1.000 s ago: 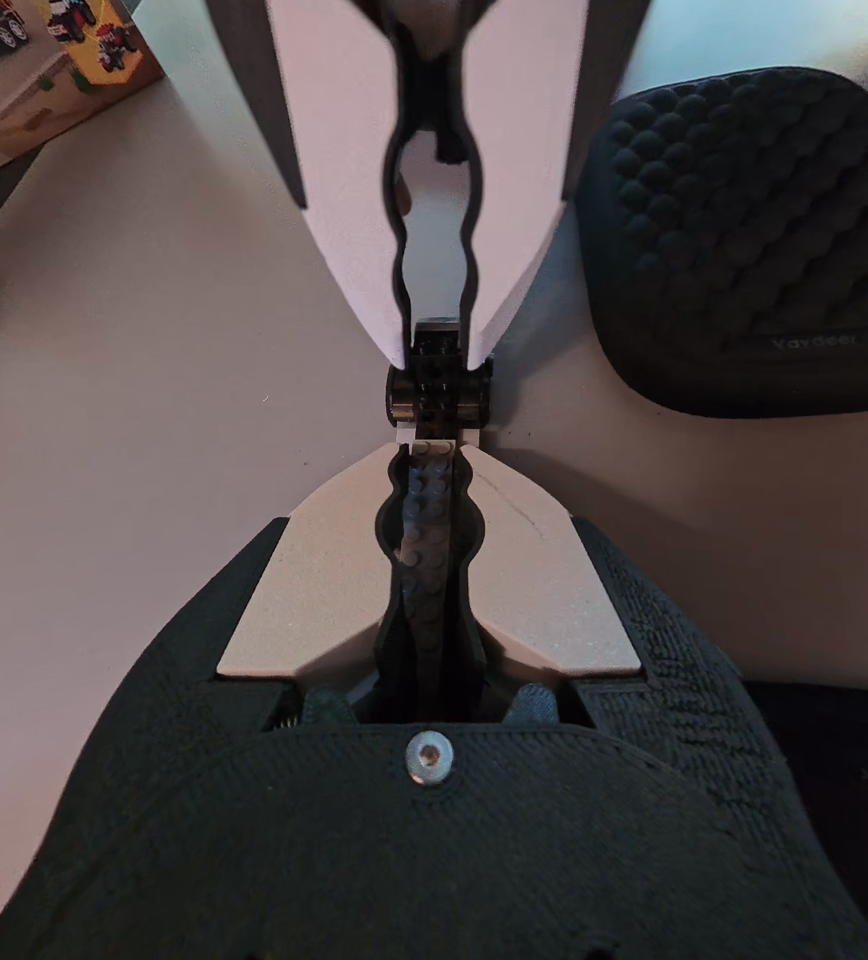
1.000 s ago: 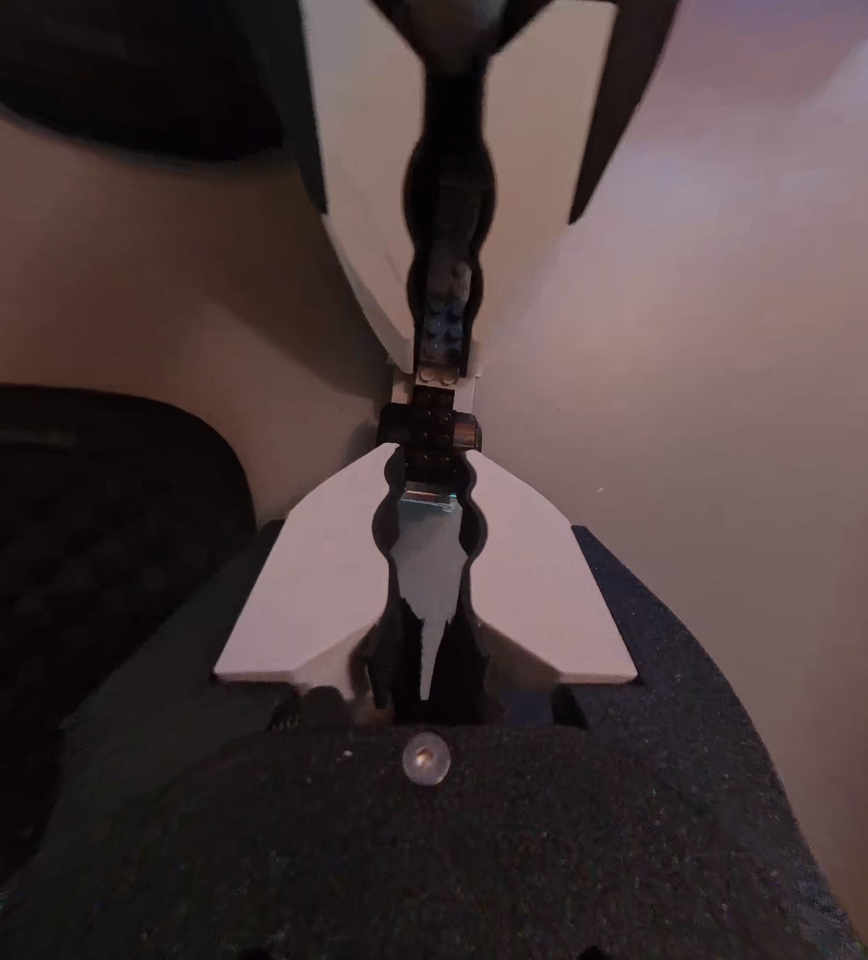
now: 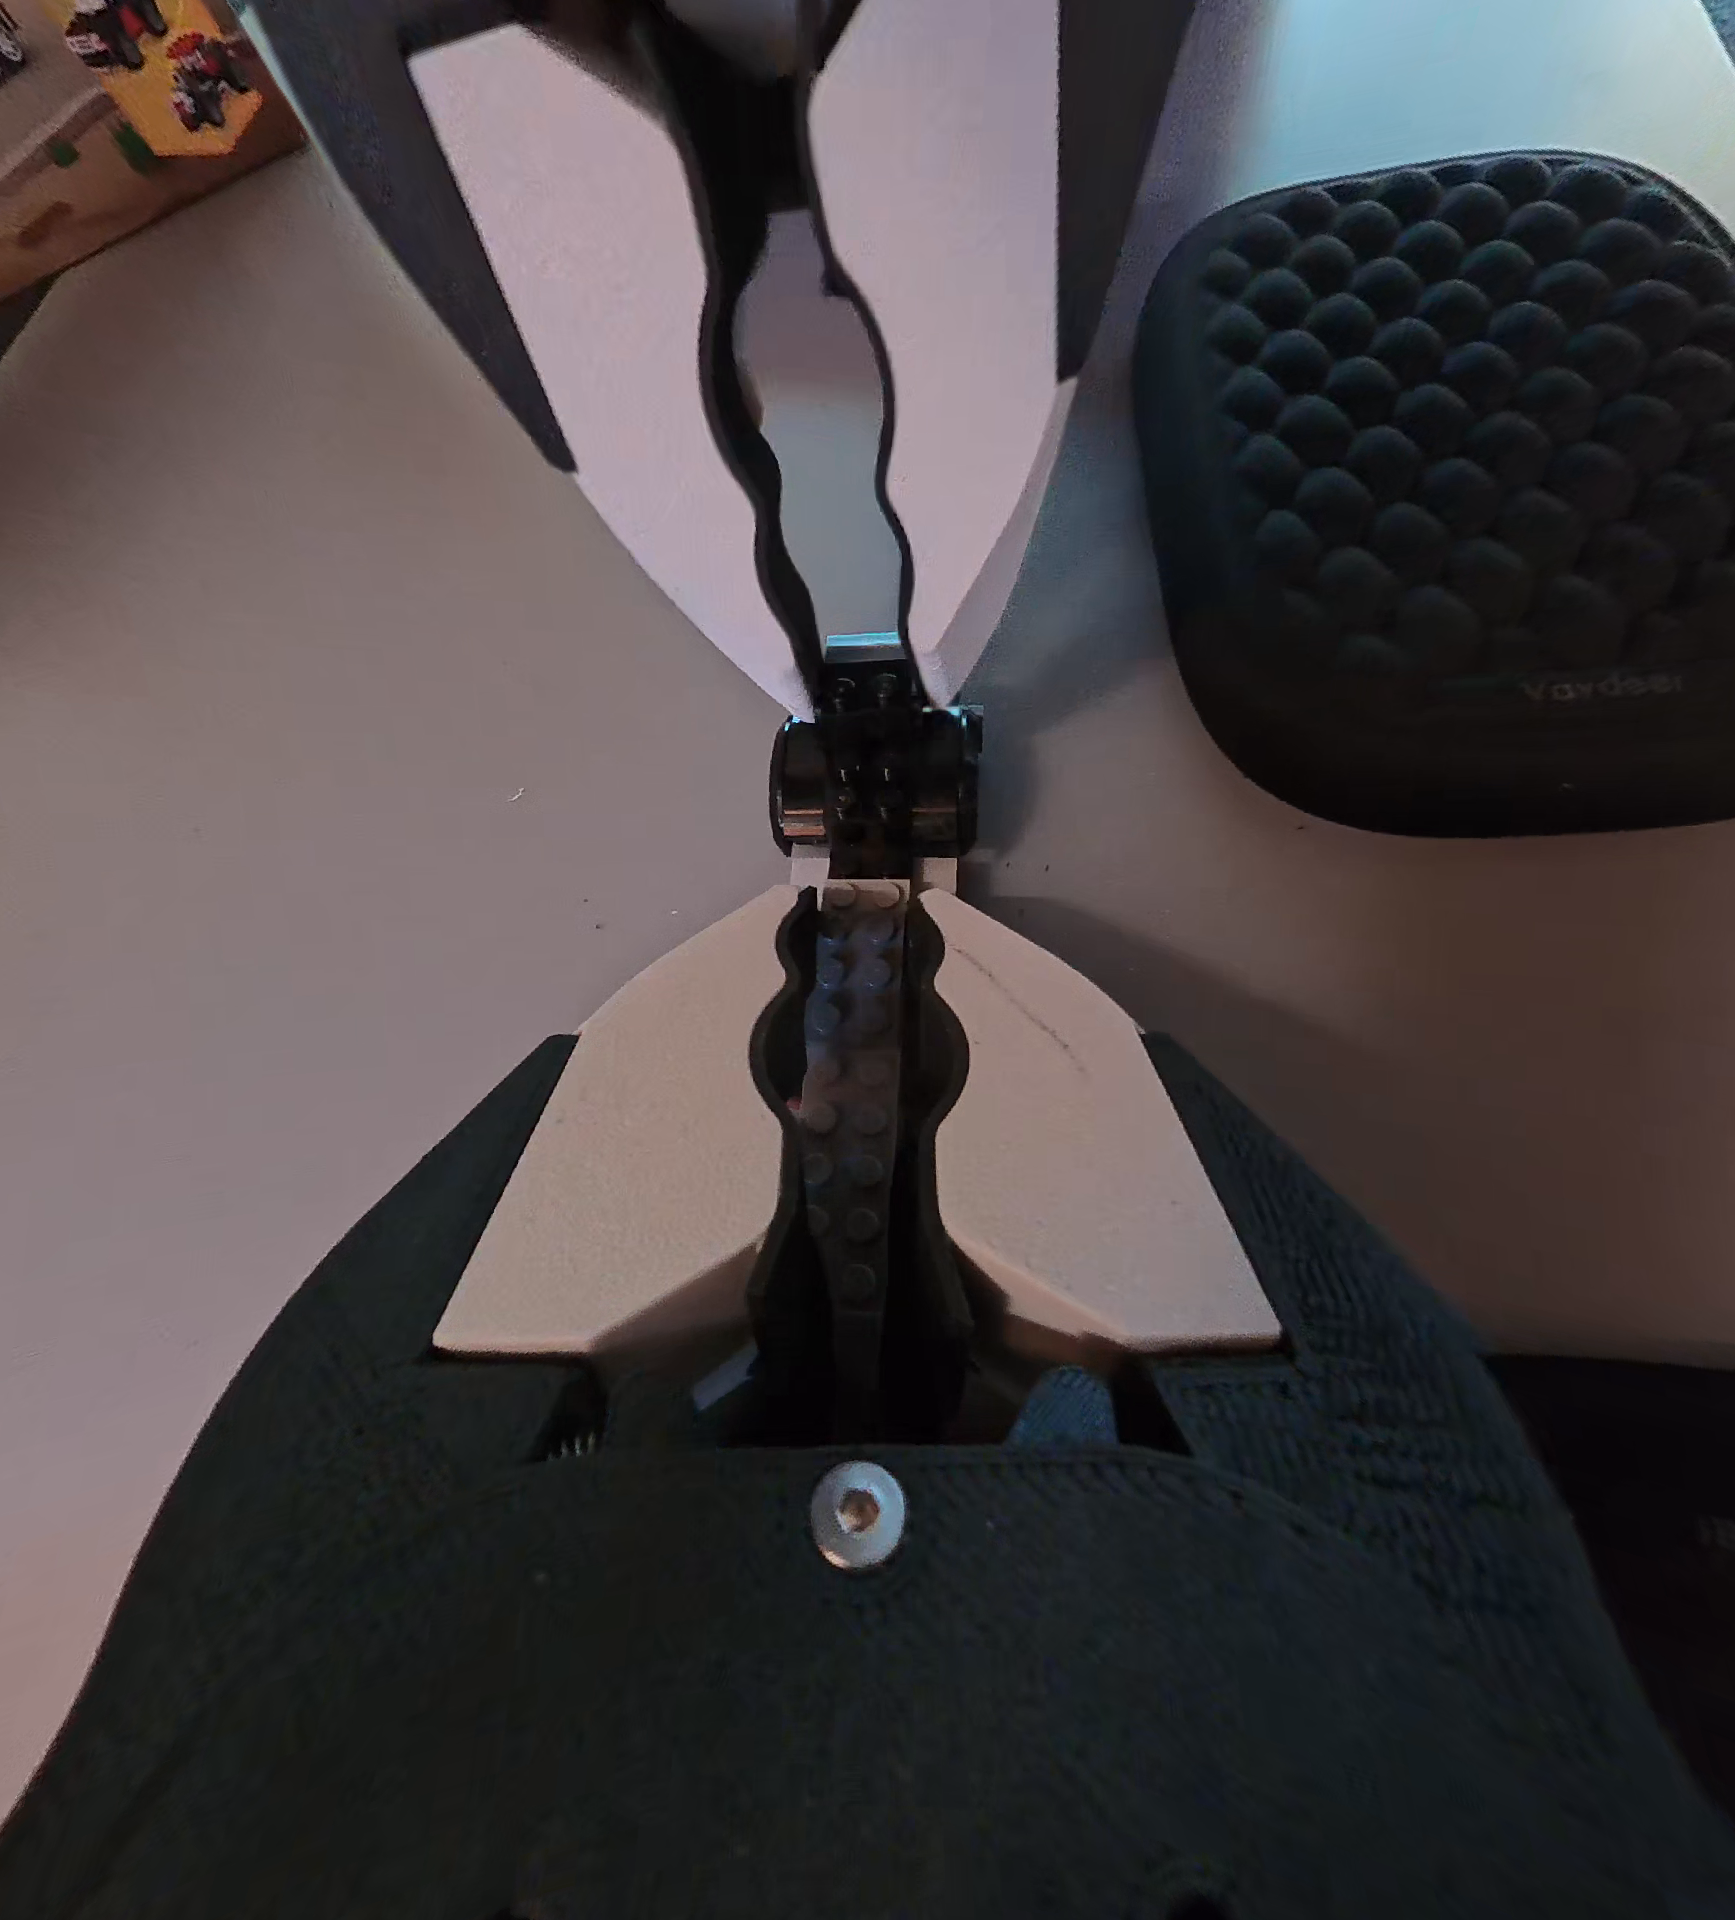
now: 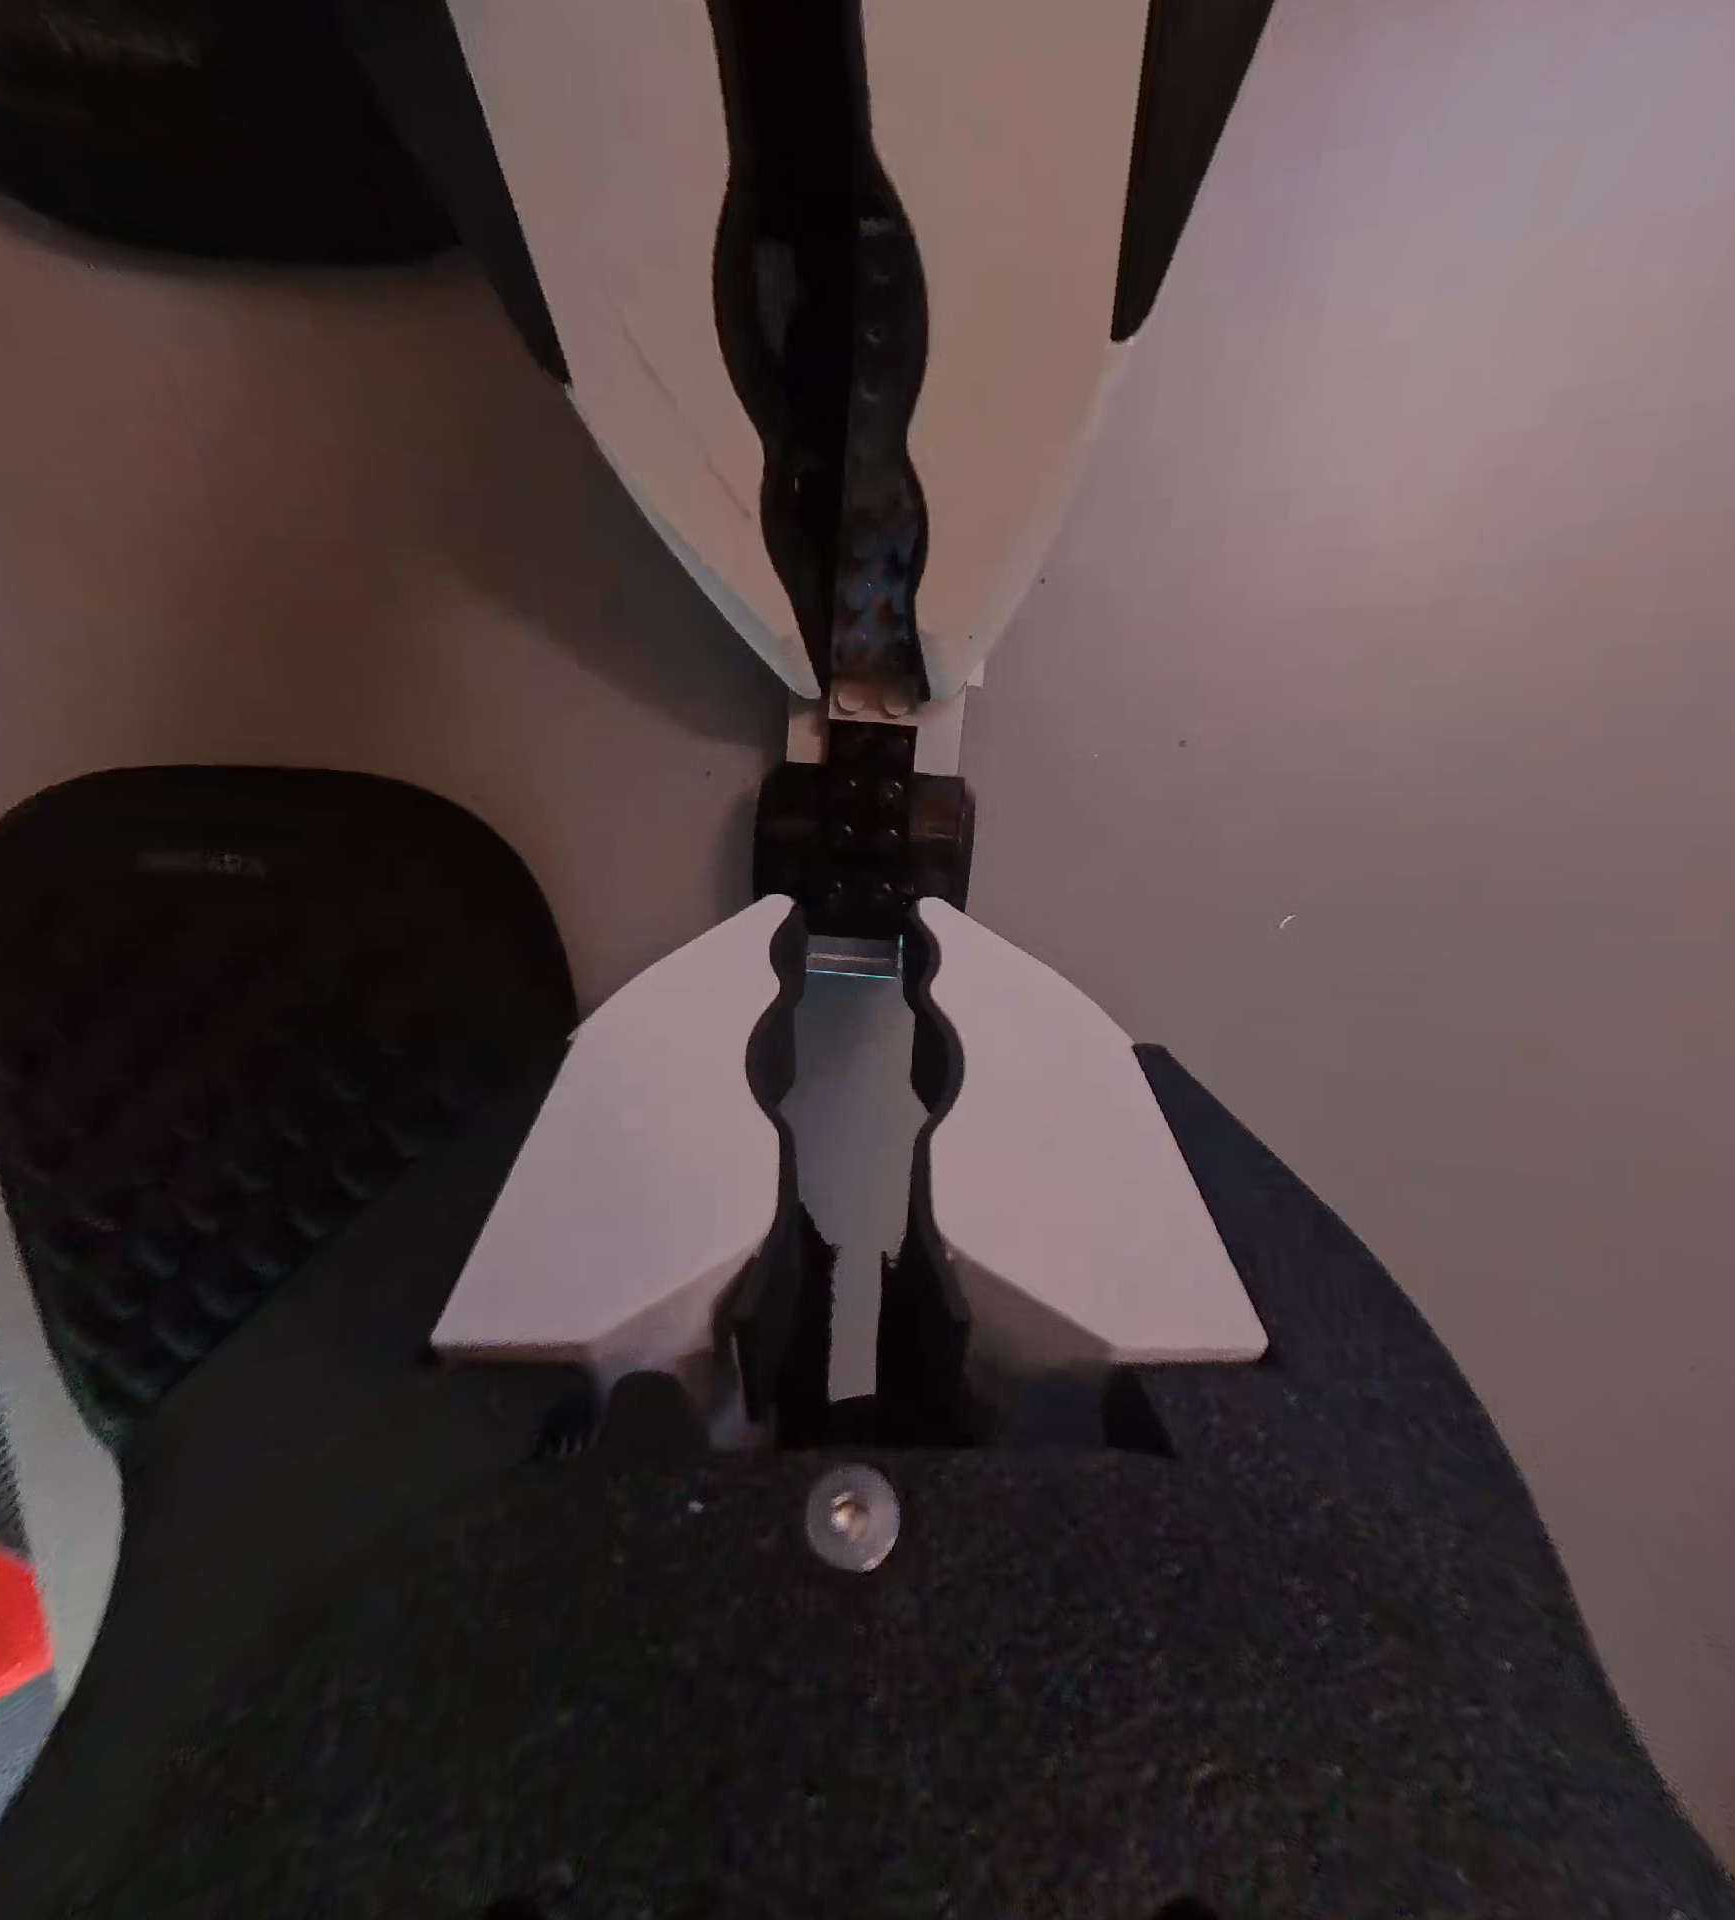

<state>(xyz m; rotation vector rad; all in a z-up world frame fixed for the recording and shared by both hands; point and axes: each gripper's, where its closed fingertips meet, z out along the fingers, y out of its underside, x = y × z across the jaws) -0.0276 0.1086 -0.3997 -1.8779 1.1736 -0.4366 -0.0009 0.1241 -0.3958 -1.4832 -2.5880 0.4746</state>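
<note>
Currently both grippers meet nose to nose over the table [image 3: 219, 935]: left gripper [image 3: 863, 894] clamps a studded grey plate [image 3: 858, 1039], right gripper [image 4: 858, 914] pinches the attached black wheeled block [image 4: 863, 831]; keep them aligned.

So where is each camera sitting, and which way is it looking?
Left wrist view: sits on the left claw, looking along its fingers at the brick build pinched at the tips; the right claw faces it. A bumpy black pad lies on the table.
Right wrist view: sits on the right claw, looking the opposite way at the left claw.
Shared: both claws, the brick build, the table, a black pad.
</note>
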